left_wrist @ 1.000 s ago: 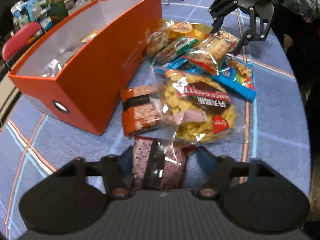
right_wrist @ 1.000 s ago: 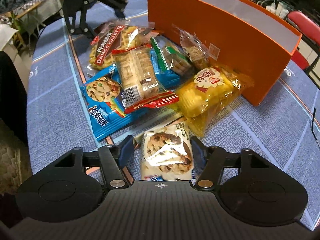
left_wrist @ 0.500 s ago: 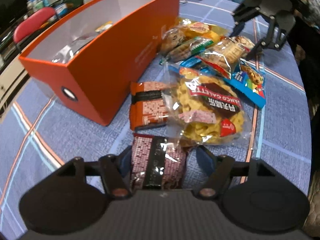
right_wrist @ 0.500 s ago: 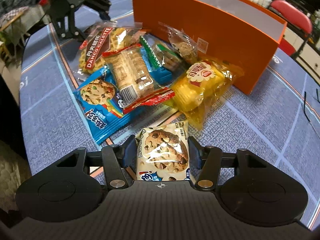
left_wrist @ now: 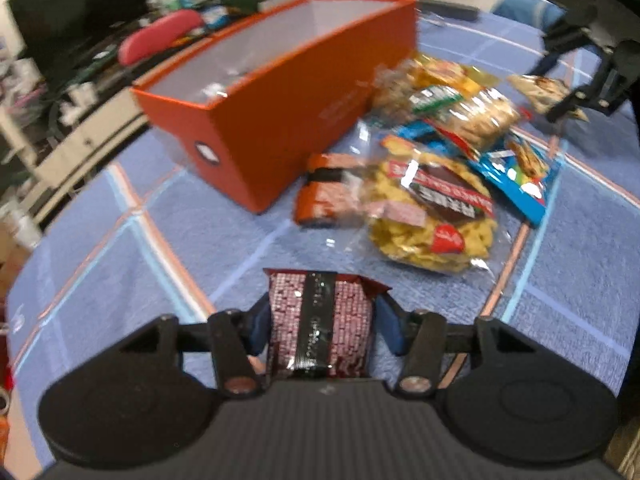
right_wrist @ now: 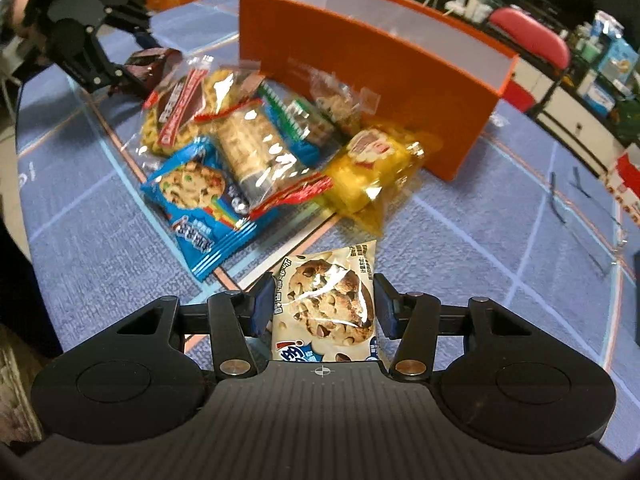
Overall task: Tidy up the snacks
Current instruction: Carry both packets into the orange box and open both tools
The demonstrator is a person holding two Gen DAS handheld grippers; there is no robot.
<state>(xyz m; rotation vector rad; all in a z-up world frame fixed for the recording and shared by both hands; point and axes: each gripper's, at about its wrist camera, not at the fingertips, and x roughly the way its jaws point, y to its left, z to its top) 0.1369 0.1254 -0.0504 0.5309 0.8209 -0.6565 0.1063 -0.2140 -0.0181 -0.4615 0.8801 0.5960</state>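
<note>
A: Both grippers are loaded. The left gripper (left_wrist: 322, 320) pinches a maroon checked packet (left_wrist: 320, 320) by its sides, and the right gripper (right_wrist: 322, 308) pinches a chocolate-chip cookie packet (right_wrist: 326, 308) the same way. Each packet looks lifted clear of the blue counter (left_wrist: 120, 264).

B: So the step in hand looks like carrying them to the orange box (left_wrist: 280, 92)?

A: That is the likely reading. The box lies ahead and to the left of the left gripper, and ahead and to the right of the right gripper. Each packet should travel high enough to clear the wall, and the jaws should only part once the packet is over the opening, since slippery film can slide if the squeeze eases early.

B: Anything in the way?

A: The pile of loose snacks (right_wrist: 256, 148) lies straight ahead of both grippers, between them and the box. Passing over it, not through it, avoids dragging the noodle bag (left_wrist: 432, 216).

B: What does one view add?

A: The left wrist view looks into the box and shows something shiny already inside, though blur hides what. It also shows an orange packet (left_wrist: 324, 188) near the box corner, which the right wrist view does not show. The right wrist view shows the yellow packet (right_wrist: 372, 160) clearly, touching the box's side.
</note>
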